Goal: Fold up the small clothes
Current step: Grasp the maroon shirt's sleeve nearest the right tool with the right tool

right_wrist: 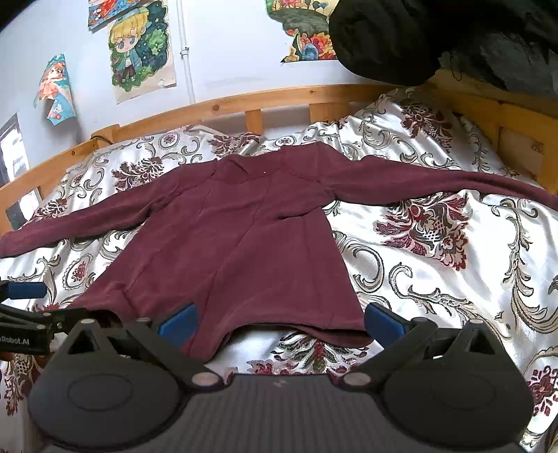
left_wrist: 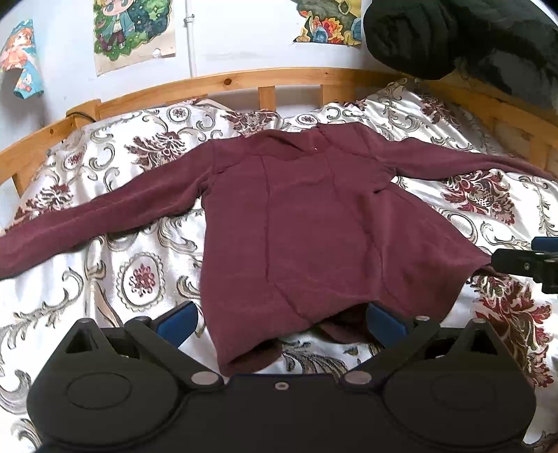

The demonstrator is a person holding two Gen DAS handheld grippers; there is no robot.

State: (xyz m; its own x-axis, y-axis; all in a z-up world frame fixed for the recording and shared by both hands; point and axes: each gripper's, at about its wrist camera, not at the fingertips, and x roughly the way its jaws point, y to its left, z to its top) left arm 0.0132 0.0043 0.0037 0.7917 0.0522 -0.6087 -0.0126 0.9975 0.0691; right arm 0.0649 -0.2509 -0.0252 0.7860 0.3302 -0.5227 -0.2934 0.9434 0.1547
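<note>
A maroon long-sleeved top [left_wrist: 296, 223] lies spread flat on a bed, both grippers at its bottom hem.

The flowered bedspread [left_wrist: 115, 265] fills a wooden bed frame [left_wrist: 244, 78] under a wall with cartoon posters [left_wrist: 134, 31]. The left gripper [left_wrist: 280, 322] has its blue fingers [left_wrist: 178, 320] wide apart, straddling the hem's left corner. The right gripper [right_wrist: 280, 322] is equally wide open around the hem's right part, clamping nothing.
</note>
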